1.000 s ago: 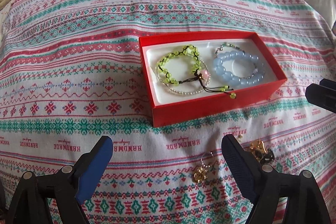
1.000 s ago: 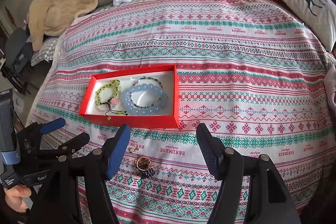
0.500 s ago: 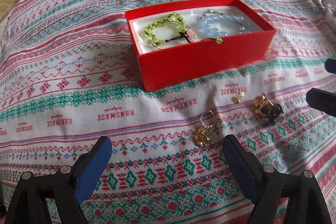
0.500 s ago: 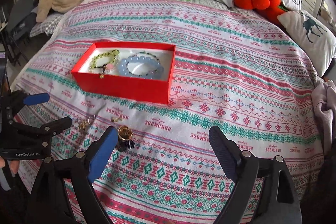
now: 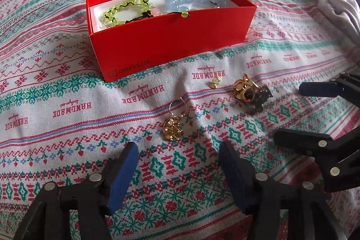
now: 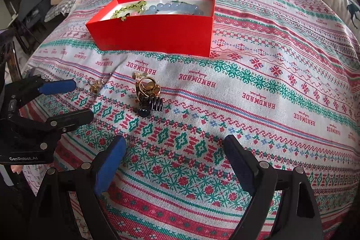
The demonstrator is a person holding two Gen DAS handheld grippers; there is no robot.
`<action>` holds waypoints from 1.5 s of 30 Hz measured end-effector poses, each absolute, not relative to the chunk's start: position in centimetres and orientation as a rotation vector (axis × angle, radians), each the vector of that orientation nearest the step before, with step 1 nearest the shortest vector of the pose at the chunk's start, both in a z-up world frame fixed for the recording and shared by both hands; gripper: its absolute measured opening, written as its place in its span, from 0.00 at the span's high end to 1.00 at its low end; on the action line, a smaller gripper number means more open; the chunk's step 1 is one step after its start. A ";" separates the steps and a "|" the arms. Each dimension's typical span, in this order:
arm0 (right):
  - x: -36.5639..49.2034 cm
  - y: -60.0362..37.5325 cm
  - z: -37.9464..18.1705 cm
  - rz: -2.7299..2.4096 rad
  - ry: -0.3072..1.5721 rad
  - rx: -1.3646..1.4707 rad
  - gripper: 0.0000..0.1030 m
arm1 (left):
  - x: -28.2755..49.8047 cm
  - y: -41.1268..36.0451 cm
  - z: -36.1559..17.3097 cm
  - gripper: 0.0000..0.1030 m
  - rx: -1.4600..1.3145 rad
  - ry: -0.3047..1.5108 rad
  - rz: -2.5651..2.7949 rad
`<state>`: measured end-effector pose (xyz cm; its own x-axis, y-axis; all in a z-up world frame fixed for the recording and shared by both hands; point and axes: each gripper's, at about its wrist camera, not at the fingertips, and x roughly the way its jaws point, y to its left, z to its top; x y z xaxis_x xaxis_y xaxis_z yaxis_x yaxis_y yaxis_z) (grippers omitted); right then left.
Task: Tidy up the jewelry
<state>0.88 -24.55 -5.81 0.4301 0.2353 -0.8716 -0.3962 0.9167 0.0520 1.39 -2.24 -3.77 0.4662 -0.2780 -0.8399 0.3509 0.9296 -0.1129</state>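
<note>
Red box [image 5: 171, 42] sits on the patterned bedspread [image 5: 67, 105], bracelets [image 5: 126, 10] already inside. Gold-and-black clip cluster [image 5: 249, 93] and gold earring [image 5: 173, 127] lie loose in front of it: light, small, snaggy, probably best pinched across the body. Left gripper [image 5: 177, 168] has just been closing, nothing between its jaws; right gripper [image 6: 175, 161] stands wide, empty.

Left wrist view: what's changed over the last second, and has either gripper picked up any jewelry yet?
Both grippers have come down toward the loose pieces on the bedspread. The left gripper has just been closing, nothing between its jaws; the gold earring lies just ahead. The right gripper opened wider, empty, short of the gold and black cluster. Nothing picked up. The red box and its bracelets stayed put.
</note>
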 end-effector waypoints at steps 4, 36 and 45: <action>1.1 -23.6 -6.1 0.383 1.042 -0.193 0.12 | 1.8 -2.4 -3.9 0.57 0.071 1.016 -0.388; 1.3 -21.7 -5.7 0.410 1.027 -0.216 0.26 | 2.8 -3.2 -2.1 1.00 0.060 0.968 -0.412; 2.1 -22.4 -5.0 0.439 1.051 -0.142 0.62 | 4.0 -0.1 -0.4 1.00 -0.179 1.008 -0.438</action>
